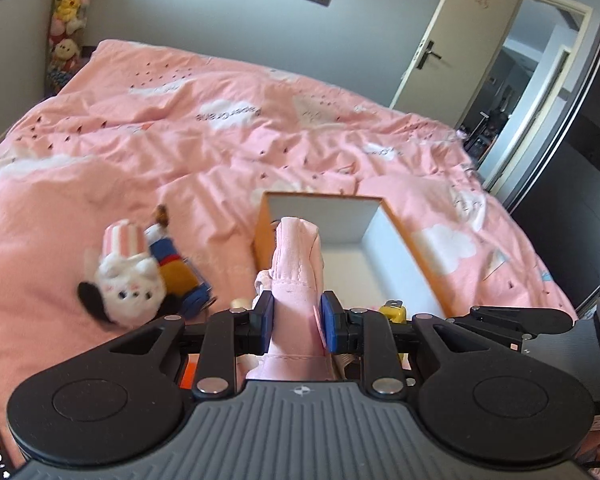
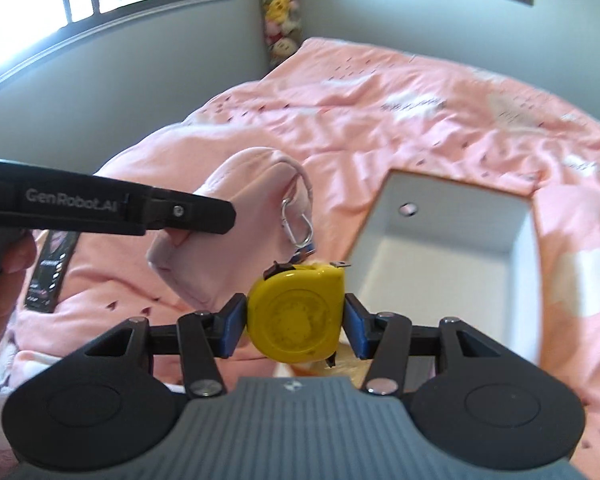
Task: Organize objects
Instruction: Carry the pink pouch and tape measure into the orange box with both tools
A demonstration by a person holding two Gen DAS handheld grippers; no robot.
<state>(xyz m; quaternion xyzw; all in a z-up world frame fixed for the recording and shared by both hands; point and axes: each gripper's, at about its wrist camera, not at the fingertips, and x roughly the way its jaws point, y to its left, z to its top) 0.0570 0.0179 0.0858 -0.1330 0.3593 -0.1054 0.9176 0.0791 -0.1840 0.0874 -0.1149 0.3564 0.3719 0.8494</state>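
My left gripper (image 1: 298, 320) is shut on a pink fabric pouch (image 1: 296, 264) and holds it above the near end of an open cardboard box (image 1: 396, 236) with white inner walls. The pouch (image 2: 236, 216) and its silver carabiner (image 2: 298, 222) also show in the right wrist view, with the left gripper's arm (image 2: 132, 210) gripping it. My right gripper (image 2: 294, 326) is shut on a yellow tape measure (image 2: 296, 312), held just left of the box (image 2: 452, 240). The tape measure (image 1: 394, 312) peeks out beside the left gripper.
The box sits on a bed with a pink quilt (image 1: 220, 128). A white plush cat (image 1: 128, 284) and a small doll (image 1: 172, 256) lie left of the box. A dark flat packet (image 2: 52, 268) lies at the quilt's left. An open door (image 1: 460, 40) stands far right.
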